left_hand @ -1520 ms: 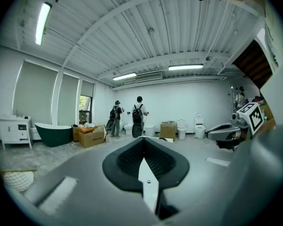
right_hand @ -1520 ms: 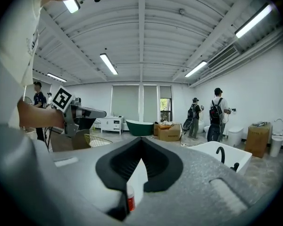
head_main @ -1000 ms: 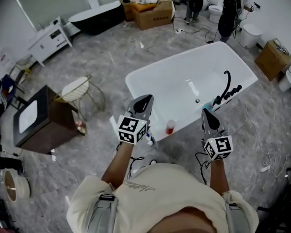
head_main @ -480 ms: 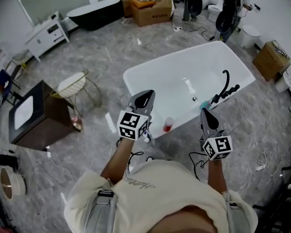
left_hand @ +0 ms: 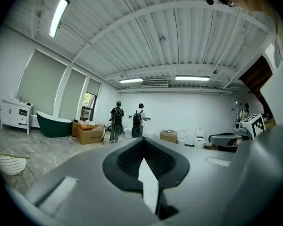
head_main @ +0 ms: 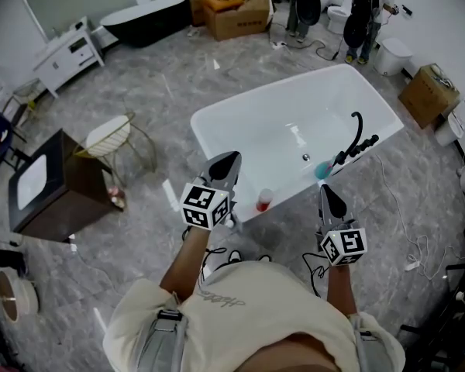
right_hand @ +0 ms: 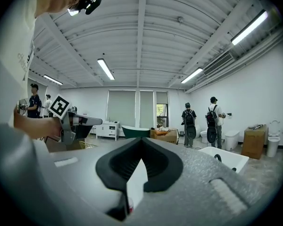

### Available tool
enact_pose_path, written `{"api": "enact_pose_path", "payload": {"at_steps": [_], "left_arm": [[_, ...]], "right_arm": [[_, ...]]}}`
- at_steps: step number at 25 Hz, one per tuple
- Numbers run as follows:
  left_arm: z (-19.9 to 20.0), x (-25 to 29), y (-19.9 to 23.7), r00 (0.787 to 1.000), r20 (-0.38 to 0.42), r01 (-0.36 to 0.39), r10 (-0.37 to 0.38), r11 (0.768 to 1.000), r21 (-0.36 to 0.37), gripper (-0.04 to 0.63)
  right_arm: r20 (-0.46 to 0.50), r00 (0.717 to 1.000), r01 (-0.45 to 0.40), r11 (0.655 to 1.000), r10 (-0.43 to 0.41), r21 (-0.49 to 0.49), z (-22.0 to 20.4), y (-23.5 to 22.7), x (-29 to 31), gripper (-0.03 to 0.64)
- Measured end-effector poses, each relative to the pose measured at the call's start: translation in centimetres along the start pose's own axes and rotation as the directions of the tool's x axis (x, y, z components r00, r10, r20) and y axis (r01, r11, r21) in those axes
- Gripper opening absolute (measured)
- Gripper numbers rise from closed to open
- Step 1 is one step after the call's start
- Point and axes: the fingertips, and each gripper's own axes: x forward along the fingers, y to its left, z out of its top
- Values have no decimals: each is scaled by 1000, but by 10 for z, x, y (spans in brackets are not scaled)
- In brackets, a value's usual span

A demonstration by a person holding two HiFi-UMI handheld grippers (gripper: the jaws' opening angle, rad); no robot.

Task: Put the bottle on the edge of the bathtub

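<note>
Jaws of our left gripper [head_main: 226, 163] and right gripper [head_main: 328, 195] are pressed together, empty, over grey floor [head_main: 178, 91]. Just beyond, between them, the bottle [head_main: 264, 200] stands at the bathtub [head_main: 256, 122] near rim; open floor lies to the left.

Bathtub [head_main: 256, 138]: white. Faucet [head_main: 355, 139]: black. Bottle [head_main: 264, 201]: red below, pale above. Small item [head_main: 322, 170] by faucet: teal. Floor [head_main: 163, 84]: grey, marbled with pale veins. Cabinet [head_main: 58, 196]: dark brown, white top. Far tub [head_main: 143, 22]: dark green. Boxes [head_main: 236, 15]: brown. Left gripper [head_main: 228, 160] and right gripper [head_main: 326, 190]: grey, with black-and-white square markers on their cubes.
</note>
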Motion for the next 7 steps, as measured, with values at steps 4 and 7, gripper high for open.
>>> {"api": "enact_pose_path", "payload": {"at_steps": [4,7], "left_arm": [[-4,1,0,1000,-25,5,-4,1000,8,18],[0,3,-1,1000,-27,2,-1,1000,29,18]], "right_arm": [[-13,1000,4,1000,-4,10,-5,-6,4,0],[-18,1000,0,1000,1,22,-5,-10,7,0]]}}
